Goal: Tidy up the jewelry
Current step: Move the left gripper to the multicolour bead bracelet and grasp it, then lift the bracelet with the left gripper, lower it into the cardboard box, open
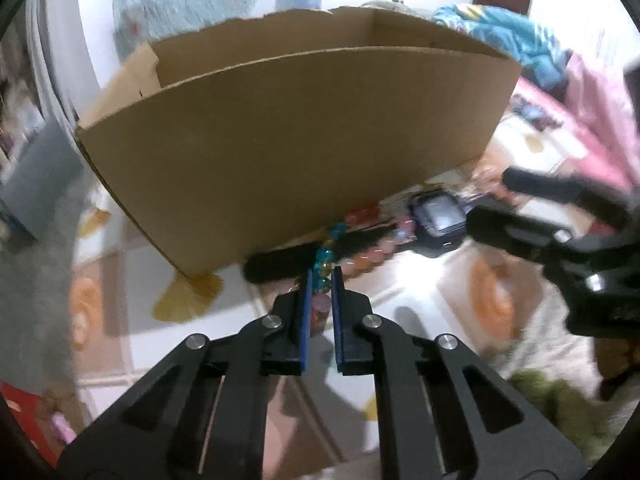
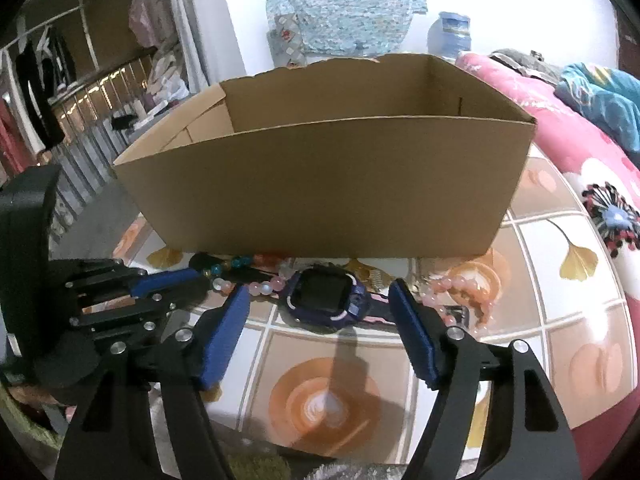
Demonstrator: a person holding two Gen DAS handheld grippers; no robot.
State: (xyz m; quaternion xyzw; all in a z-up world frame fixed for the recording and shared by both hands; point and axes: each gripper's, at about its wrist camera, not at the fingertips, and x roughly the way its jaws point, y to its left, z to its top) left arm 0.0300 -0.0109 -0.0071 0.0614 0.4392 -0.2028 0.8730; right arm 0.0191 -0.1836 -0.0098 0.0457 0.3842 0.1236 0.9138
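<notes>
Left wrist view: blurred beaded bracelet [image 1: 323, 266] partly hidden between hand-held gripper [image 1: 321, 280] pads.

One cardboard box [image 2: 320, 188], open at the top, on one patterned tabletop [image 2: 560, 320]. In front of the box, one purple watch [image 2: 324, 300], one string of blue and amber beads [image 1: 323, 264], at least two strings of pink beads [image 2: 456, 292], though the exact number of bead strings cannot be told where they overlap. Two grippers: left gripper [image 1: 320, 280], right gripper [image 2: 320, 300]; behind the box, one blue-capped bottle [image 2: 450, 34].
</notes>
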